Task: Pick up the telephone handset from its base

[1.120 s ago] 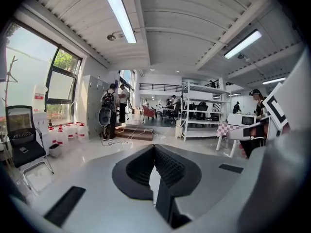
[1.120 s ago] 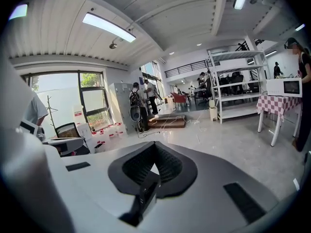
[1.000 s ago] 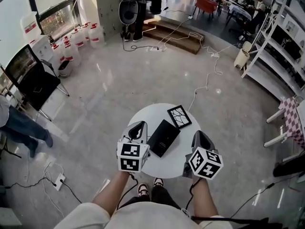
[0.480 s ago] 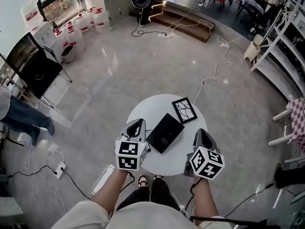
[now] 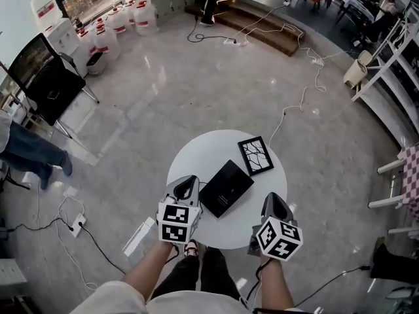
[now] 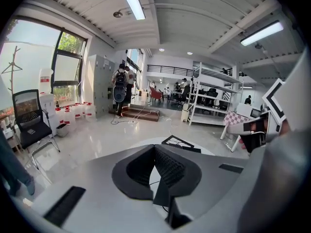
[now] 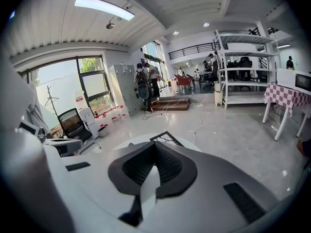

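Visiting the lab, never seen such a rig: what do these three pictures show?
A person holds a two-jaw gripper in each hand; the marker cubes belong to them. The head view looks down from the person's head: left gripper, right gripper, at the near side of a round white table bearing a flat black device, likely the telephone, and a framed picture. The other two pictures come from cameras riding on each gripper. Both pairs of jaws are shut, holding nothing.

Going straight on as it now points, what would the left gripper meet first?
The left gripper would probably meet the round white tabletop, just left of the flat black rectangular device; depth is unclear.
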Available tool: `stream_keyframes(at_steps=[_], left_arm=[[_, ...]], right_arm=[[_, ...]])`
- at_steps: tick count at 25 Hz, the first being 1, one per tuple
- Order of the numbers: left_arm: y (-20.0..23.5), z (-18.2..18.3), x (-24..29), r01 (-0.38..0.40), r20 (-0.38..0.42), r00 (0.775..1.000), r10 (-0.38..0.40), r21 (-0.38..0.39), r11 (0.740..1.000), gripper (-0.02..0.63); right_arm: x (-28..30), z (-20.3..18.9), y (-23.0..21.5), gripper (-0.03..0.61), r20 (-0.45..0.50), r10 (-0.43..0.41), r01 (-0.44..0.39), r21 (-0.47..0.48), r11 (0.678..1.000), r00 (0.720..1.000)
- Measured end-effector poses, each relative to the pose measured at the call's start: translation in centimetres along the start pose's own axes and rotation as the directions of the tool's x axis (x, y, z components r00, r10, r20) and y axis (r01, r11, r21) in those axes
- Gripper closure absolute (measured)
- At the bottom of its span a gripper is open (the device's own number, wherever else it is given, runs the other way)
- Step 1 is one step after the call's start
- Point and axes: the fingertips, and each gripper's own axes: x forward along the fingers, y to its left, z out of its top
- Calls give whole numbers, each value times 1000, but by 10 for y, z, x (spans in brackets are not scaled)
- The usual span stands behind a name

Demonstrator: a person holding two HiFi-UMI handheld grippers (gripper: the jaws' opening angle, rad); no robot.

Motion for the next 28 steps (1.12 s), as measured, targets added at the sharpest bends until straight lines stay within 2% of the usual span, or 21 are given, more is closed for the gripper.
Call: stream_keyframes(at_steps=[11, 17, 21, 25, 28], left_arm=[[-14, -50, 23, 43, -123, 992, -40, 22, 999, 597], [-18, -66, 27, 76, -167, 983, -75, 2, 997, 597], [-24, -74, 34, 133, -214, 968, -128, 5, 991, 597], [-33, -73, 41, 209, -236, 948, -212, -38, 977, 595], [-32, -73, 45, 237, -259, 937, -233, -14, 971, 594]], right_arm=[[26, -47, -1, 555, -103, 16, -13, 27, 1000, 995], [31, -54, 4, 555, -128, 27, -24, 24, 999, 991], [32, -55, 3, 555, -133, 26, -23, 23, 999, 991], [31, -58, 1, 555, -142, 19, -16, 21, 1000, 990], [31, -59, 0, 555, -150, 15, -11, 22, 1000, 989]])
